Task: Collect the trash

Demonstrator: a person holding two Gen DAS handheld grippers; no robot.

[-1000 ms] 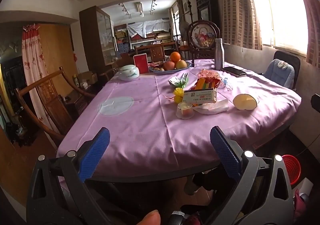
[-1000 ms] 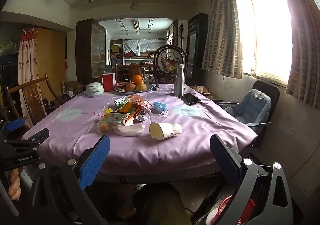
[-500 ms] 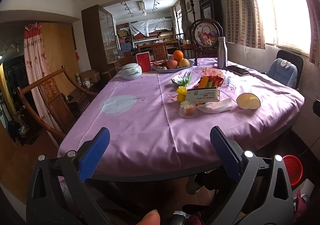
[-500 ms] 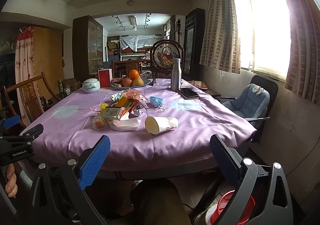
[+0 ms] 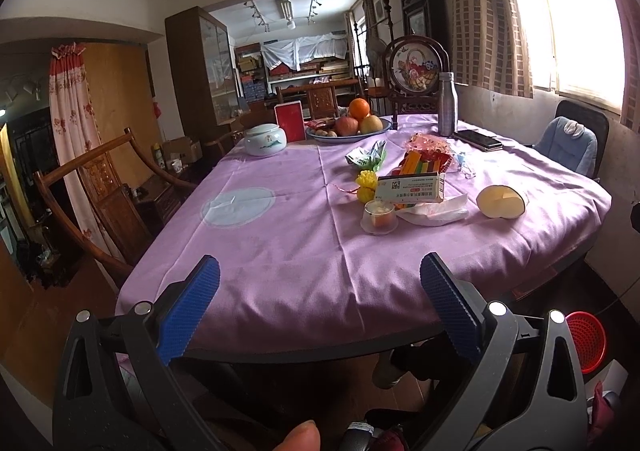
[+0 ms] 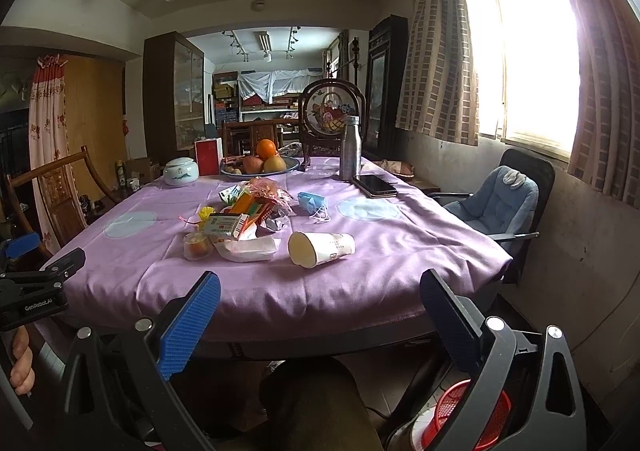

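Trash lies in a cluster on the purple tablecloth [image 5: 280,251]: a tipped paper cup [image 6: 320,248] [image 5: 500,202], a crumpled tissue [image 6: 246,249], a small plastic cup [image 5: 379,213], a white box [image 5: 408,189], bright wrappers [image 6: 260,197] and a blue face mask [image 6: 311,201]. My left gripper [image 5: 320,309] is open and empty, short of the table's near edge. My right gripper [image 6: 320,321] is likewise open and empty, below the near edge and facing the paper cup. A red mesh bin [image 6: 472,417] [image 5: 586,341] stands on the floor at the right.
At the table's far end are a fruit plate [image 6: 260,165], a white lidded jar [image 5: 265,139], a red box [image 5: 289,121], a steel bottle [image 6: 350,149] and a phone [image 6: 374,185]. A wooden chair [image 5: 92,203] stands left, a blue-cushioned chair [image 6: 500,207] right.
Both views have shifted slightly closer to and higher over the table. Both grippers stay open, and nothing on the table has moved.
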